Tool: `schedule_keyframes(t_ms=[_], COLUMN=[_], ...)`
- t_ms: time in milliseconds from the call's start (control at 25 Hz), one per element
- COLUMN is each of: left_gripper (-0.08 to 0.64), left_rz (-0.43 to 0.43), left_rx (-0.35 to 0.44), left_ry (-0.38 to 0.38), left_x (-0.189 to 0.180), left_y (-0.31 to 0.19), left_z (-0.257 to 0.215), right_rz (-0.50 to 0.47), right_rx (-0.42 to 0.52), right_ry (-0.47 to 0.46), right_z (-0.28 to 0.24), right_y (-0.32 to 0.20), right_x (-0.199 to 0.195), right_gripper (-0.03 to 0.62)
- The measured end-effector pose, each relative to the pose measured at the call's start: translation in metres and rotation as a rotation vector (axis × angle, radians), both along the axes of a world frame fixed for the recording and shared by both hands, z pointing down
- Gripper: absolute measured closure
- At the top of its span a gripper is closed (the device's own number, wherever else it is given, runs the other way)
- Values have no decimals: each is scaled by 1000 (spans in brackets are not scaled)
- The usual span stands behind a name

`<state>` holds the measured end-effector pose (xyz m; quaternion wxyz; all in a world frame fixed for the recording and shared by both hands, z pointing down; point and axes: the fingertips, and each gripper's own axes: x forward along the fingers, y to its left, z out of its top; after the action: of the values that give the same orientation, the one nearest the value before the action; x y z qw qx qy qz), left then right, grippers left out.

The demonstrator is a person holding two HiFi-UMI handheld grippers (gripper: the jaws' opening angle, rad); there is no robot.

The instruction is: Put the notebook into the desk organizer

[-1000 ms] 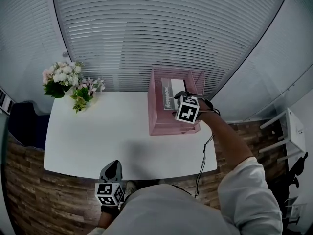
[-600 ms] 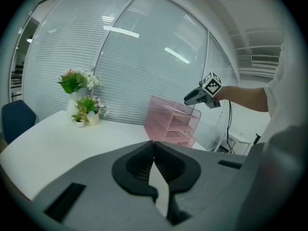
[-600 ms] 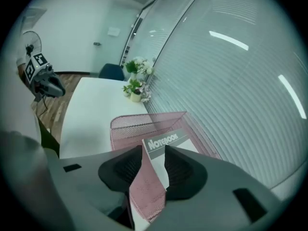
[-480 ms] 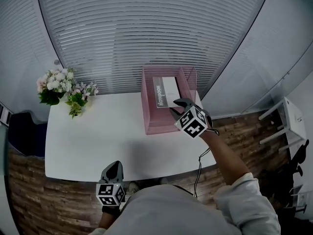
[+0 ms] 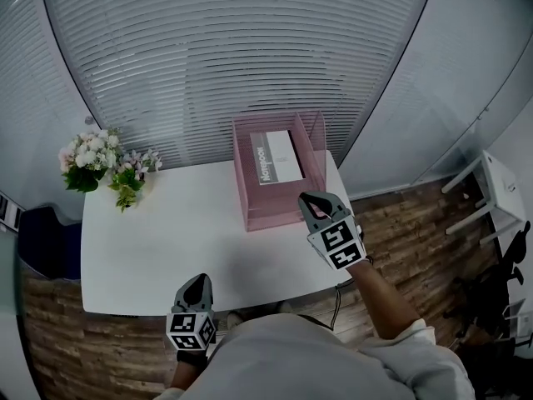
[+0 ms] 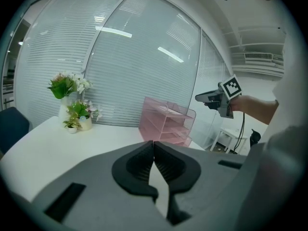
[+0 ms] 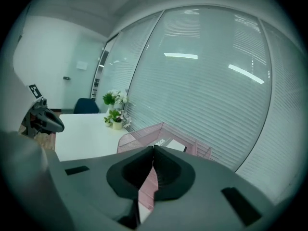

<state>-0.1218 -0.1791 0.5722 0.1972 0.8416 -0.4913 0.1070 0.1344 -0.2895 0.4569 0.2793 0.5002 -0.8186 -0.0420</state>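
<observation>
The grey-and-white notebook (image 5: 277, 157) lies flat on the top tier of the pink mesh desk organizer (image 5: 250, 197) at the back right of the white table (image 5: 166, 232). The organizer (image 7: 144, 134) and the notebook (image 7: 172, 144) also show in the right gripper view. My right gripper (image 5: 312, 200) is shut and empty, held just in front of the organizer, near the table's right edge. My left gripper (image 5: 193, 287) hangs shut and empty at the table's front edge. In the left gripper view the organizer (image 6: 166, 124) stands far ahead and the right gripper (image 6: 204, 97) hovers to its right.
A pot of white, pink and green flowers (image 5: 93, 163) stands at the table's back left corner. Closed window blinds (image 5: 225, 48) run behind the table. A dark blue chair (image 5: 46, 244) sits at the left and a white stool (image 5: 491, 198) at the right on the wooden floor.
My right gripper has drawn back from over the organizer toward me and to the right, and its jaws have closed with nothing in them. The notebook stays in the organizer. The left gripper has hardly moved.
</observation>
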Motion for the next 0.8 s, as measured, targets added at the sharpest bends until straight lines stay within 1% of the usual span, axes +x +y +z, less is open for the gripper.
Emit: schedule_keyframes(t_ms=[240, 440, 640, 800], left_gripper=[551, 551, 551, 551], left_rz=[10, 20, 26, 30], left_rx=[3, 1, 4, 3], left_ry=[-7, -13, -13, -16], left_x=[8, 15, 22, 25], left_y=[-1, -1, -1, -1], left_z=[-1, -1, -2, -2], right_rz=[61, 104, 136, 148], right_rx=[55, 56, 78, 91], right_ry=[-84, -144, -197, -221], right_z=[-6, 0, -2, -3], right_y=[27, 44, 56, 61], right_x=[15, 23, 29, 31], right_gripper=[575, 577, 577, 577])
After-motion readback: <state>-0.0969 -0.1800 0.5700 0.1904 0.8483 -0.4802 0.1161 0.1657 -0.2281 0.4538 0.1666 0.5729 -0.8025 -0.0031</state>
